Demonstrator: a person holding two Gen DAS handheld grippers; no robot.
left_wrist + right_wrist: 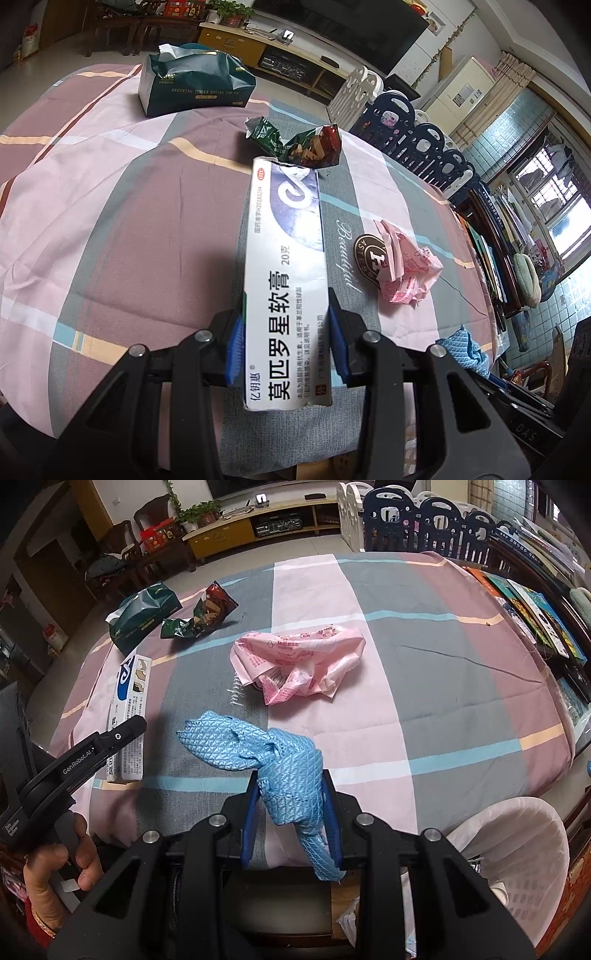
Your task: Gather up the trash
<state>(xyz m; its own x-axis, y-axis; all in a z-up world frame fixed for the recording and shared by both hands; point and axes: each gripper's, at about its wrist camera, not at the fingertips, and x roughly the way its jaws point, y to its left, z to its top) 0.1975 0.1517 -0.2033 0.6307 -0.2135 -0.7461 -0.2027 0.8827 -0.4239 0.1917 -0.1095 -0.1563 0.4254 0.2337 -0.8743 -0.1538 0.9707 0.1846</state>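
Observation:
My left gripper (286,332) is shut on a long white ointment box (286,258) and holds it over the table; the box also shows in the right wrist view (129,705). My right gripper (291,812) is shut on a crumpled blue cloth (273,753) near the table's front edge. A crumpled pink plastic bag (299,657) lies mid-table, and it also shows in the left wrist view (410,266). Two snack wrappers, green (264,134) and red-green (316,147), lie farther back.
A green tissue pack (192,81) stands at the table's far side. A white basket lined with a bag (517,849) stands by the table's front right. A round brown badge (371,254) lies beside the pink bag. Books and a playpen fence line the right side.

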